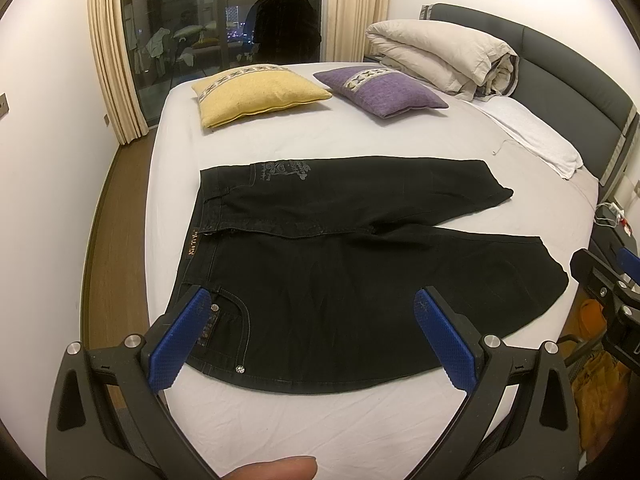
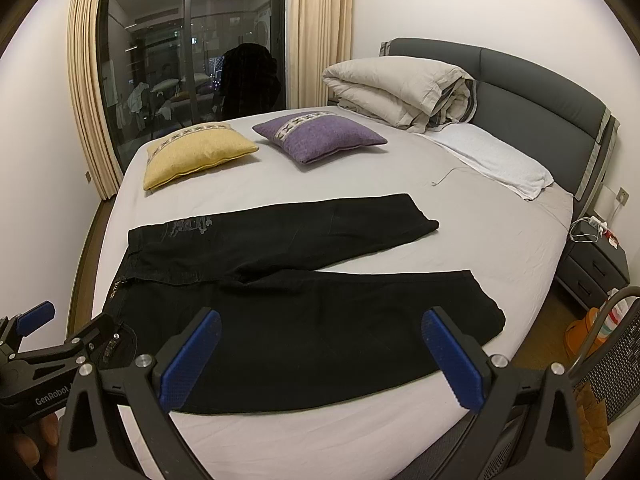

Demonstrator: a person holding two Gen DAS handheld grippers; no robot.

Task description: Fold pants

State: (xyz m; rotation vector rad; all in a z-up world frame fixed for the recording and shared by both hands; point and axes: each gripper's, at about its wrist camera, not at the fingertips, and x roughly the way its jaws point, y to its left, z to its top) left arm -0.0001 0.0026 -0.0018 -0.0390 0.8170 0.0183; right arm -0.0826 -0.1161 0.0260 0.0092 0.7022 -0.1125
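Bed (image 2: 360, 208) with pale sheet fills the room; dark headboard (image 2: 540, 92) at the far right, window (image 2: 192, 48) with curtains at the far left. A rolled duvet (image 2: 400, 88) sits against the headboard, with a white towel (image 2: 492, 160) just beside it. A yellow cushion (image 2: 196, 152) and a purple cushion (image 2: 316, 136) lie far across the sheet, well apart from the work. Black pants (image 2: 300, 312) lie flat and unfolded on the near half of the bed. Their long axis runs left to right: waistband (image 1: 200, 216) at the left, the two leg hems at the right. The legs are splayed in a narrow V, the far leg (image 2: 340, 220) angling away and the near leg (image 2: 360, 320) along the near edge of the bed. Left tongs (image 1: 312, 336) hang open and empty over the near hip pocket (image 1: 228, 328) at the waist end. Right tongs (image 2: 320, 356) are spread wide and empty too, over the middle of the near leg, toward the hem side. Whether either touches the cloth I cannot tell. Judgement: no fold is begun. The first fold likely lays one leg over the other about the long axis. Each tong is already at its own end of the near leg, left nearer the waist and right nearer the hem (image 2: 488, 300), so the near edge is the natural grasp line. The leg would then travel away, toward the far leg.
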